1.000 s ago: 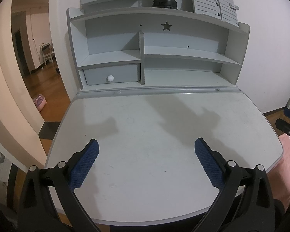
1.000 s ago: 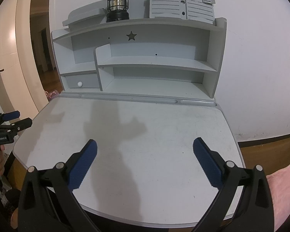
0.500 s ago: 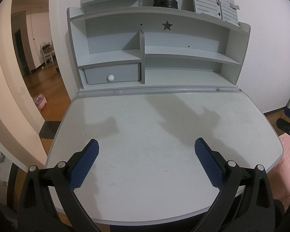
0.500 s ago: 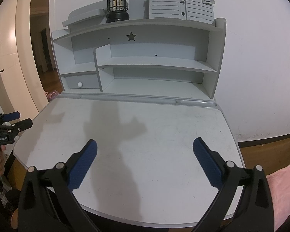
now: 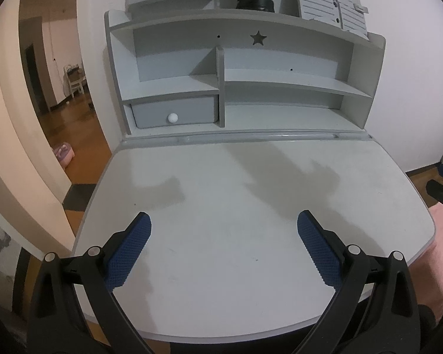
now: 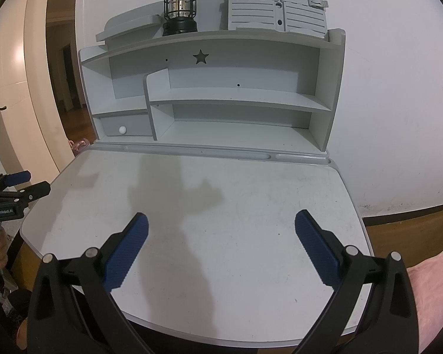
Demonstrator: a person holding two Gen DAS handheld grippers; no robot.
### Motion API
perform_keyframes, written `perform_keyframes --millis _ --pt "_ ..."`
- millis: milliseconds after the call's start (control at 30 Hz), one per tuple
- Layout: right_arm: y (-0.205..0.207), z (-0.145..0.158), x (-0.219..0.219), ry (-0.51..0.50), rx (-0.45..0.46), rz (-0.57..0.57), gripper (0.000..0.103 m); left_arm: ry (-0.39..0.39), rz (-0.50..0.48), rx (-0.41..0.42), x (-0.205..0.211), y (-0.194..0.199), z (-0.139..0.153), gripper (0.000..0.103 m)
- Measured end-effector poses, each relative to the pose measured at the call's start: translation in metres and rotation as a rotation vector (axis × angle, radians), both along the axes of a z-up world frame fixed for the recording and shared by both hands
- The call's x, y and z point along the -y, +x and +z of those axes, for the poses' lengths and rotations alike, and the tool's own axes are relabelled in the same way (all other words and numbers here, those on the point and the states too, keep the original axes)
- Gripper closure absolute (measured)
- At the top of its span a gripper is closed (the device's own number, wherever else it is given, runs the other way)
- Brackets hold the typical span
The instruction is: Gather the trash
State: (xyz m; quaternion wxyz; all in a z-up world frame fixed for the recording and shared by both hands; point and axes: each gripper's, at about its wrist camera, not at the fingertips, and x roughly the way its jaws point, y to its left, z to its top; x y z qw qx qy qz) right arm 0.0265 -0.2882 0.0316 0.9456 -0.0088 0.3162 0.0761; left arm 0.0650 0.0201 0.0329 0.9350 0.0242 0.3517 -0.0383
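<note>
Grey desk (image 5: 251, 206) top shows no trash in either view; left hand-held gripper (image 5: 223, 250) and right hand-held gripper (image 6: 221, 250) both spread wide, empty, poised over the near edge, likely scanning; lantern (image 6: 179, 8) up on the shelf (image 6: 236, 100), clear of the work area.

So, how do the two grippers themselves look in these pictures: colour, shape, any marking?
Both look alike. The left gripper and the right gripper each have two black, angular arms with round silver pivot pins, ending in long blue pads with a fine ribbed texture. In the right wrist view, the left gripper's black body carries a small white label, too small to read.
</note>
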Motion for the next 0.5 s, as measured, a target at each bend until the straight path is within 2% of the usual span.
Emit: perform_keyframes --millis 500 --pt "0.0012 0.0005 -0.0009 0.000 0.002 -0.002 0.007 -0.004 0.008 -0.008 0.0001 -0.0026 0.0017 0.007"
